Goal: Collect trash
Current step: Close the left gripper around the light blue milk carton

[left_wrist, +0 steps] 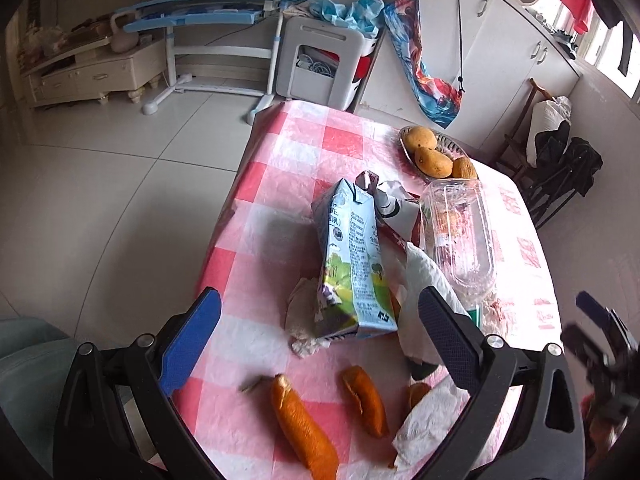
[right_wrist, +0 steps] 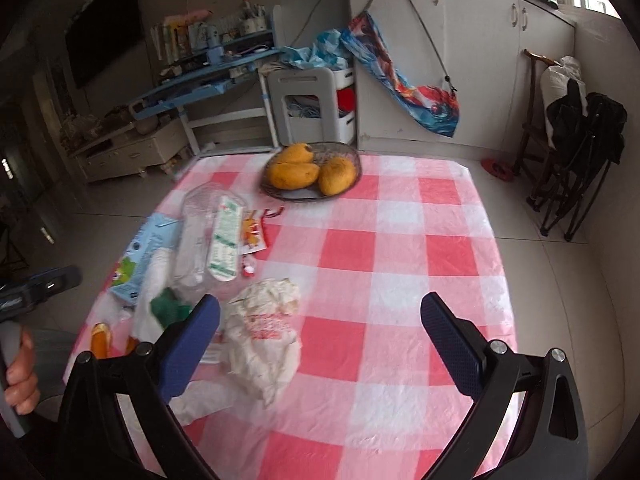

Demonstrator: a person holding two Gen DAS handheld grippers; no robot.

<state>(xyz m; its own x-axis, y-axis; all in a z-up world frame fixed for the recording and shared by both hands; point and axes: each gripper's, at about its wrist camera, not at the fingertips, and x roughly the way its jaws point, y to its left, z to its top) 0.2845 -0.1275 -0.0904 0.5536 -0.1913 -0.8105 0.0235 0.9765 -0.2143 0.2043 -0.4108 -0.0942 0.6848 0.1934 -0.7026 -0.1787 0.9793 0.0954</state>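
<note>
Trash lies scattered on the pink-and-white checked surface [left_wrist: 280, 184]. Left hand-held gripper [left_wrist: 320, 340]: fingers spread wide, holding nothing, hovering over the near edge. Directly ahead of it, between the two fingers' line of sight, lies the pale blue printed drink carton [left_wrist: 352, 264] on its side. Beneath the fingertips lie long orange peel strips [left_wrist: 300, 424]; by the right finger, a crumpled white paper towel [left_wrist: 428, 280], with a clear plastic clamshell tray [left_wrist: 460, 232] just beyond it.

Right hand-held gripper [right_wrist: 320, 344]: also spread, empty. A crumpled white plastic bag with red print [right_wrist: 264, 332] sits just ahead of its left finger. Far ahead, a metal mesh dish of yellow mangoes [right_wrist: 312, 172]; judged not trash.

Step in hand, judged: approach to a first pick. The carton looks the easiest target for the left: straddle its narrow width, close across the flat faces, not corner to corner. The right needs a shift leftward to centre the bag, then a low descent to gather folds, not skim them.
</note>
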